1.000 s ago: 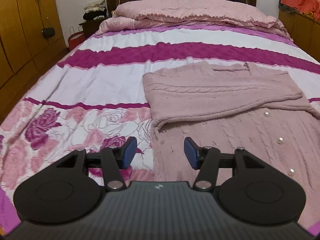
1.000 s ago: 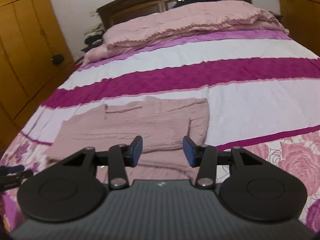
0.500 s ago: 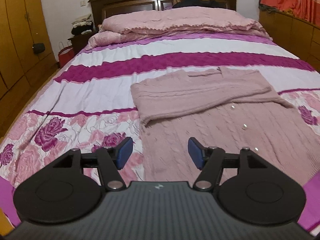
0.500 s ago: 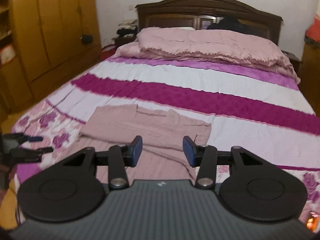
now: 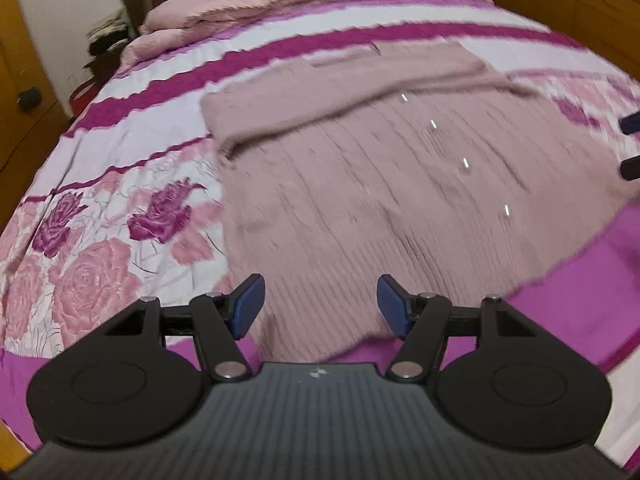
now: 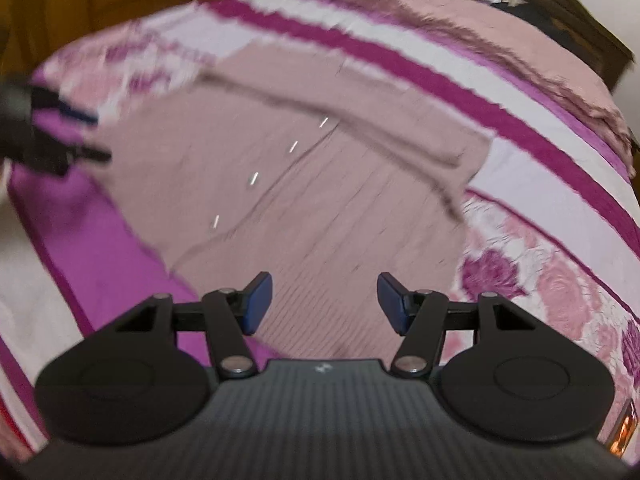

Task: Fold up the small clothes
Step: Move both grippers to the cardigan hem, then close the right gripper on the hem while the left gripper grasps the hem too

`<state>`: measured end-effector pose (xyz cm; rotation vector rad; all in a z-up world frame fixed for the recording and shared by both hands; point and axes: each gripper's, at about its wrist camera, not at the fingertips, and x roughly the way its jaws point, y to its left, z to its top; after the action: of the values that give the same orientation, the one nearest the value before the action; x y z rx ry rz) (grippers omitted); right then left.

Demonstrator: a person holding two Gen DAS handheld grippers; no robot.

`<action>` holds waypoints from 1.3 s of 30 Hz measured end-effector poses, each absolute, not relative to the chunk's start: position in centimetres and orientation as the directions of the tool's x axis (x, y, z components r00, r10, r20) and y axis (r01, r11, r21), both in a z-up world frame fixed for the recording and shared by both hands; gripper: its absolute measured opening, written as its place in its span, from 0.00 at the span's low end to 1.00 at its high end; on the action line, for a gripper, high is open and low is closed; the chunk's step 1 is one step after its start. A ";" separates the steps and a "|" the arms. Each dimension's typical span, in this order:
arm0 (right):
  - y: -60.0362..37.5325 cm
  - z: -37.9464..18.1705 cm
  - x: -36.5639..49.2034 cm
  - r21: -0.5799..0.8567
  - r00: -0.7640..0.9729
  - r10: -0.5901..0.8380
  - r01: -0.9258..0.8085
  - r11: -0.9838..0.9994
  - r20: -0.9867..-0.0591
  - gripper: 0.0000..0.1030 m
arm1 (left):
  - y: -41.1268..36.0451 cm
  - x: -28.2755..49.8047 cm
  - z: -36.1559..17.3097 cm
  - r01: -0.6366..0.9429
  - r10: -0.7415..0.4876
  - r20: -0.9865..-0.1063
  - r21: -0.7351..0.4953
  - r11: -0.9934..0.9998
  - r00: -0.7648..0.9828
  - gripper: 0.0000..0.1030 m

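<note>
Both claws dropped toward the bed's foot edge since earlier: left claw (image 5: 320, 304) and right claw (image 6: 325, 303) wide open, empty, sweater (image 5: 400, 184) hem directly ahead.

Both views are evenly lit by soft indoor light, with no hard shadows. Motion blur smears the pink sweater (image 5: 400, 184) and the bed cover (image 5: 100, 184); the buttons (image 6: 254, 178) show as short white streaks. The near black fingers (image 5: 248, 306) stay sharp. The fisheye lens bends the bed edges strongly, and the corners are dark.
</note>
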<state>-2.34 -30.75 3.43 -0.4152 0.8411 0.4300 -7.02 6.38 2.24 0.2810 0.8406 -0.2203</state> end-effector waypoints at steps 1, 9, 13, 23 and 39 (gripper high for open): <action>-30.3 2.4 -2.8 -0.190 0.582 0.197 -0.535 0.823 -0.789 0.58 | 6.3 -7.3 1.9 0.320 -0.080 -0.762 0.171 0.932 0.642 0.69; -28.7 -2.1 -4.8 -0.268 0.547 0.177 -0.635 0.725 -0.818 0.58 | 4.3 -9.1 0.0 0.479 -0.124 -0.805 0.213 0.852 0.580 0.76; -28.4 -3.2 -5.0 -0.303 0.583 0.163 -0.617 0.726 -0.796 0.59 | 2.8 -9.2 -1.5 0.487 -0.070 -0.785 0.309 0.817 0.616 0.79; -28.4 -4.1 -3.4 -0.350 0.665 0.138 -0.544 0.763 -0.734 0.64 | 3.7 -7.1 -3.2 0.396 -0.037 -0.732 0.325 0.859 0.680 0.81; -31.0 -3.4 -1.8 -0.287 0.712 0.115 -0.419 0.862 -0.693 0.43 | 4.4 -4.3 -3.4 0.373 -0.044 -0.715 0.310 0.875 0.697 0.61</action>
<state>-1.77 -31.02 -3.44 -0.4493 0.7233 0.3074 -4.34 4.40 -3.40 0.4594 0.7696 -0.2416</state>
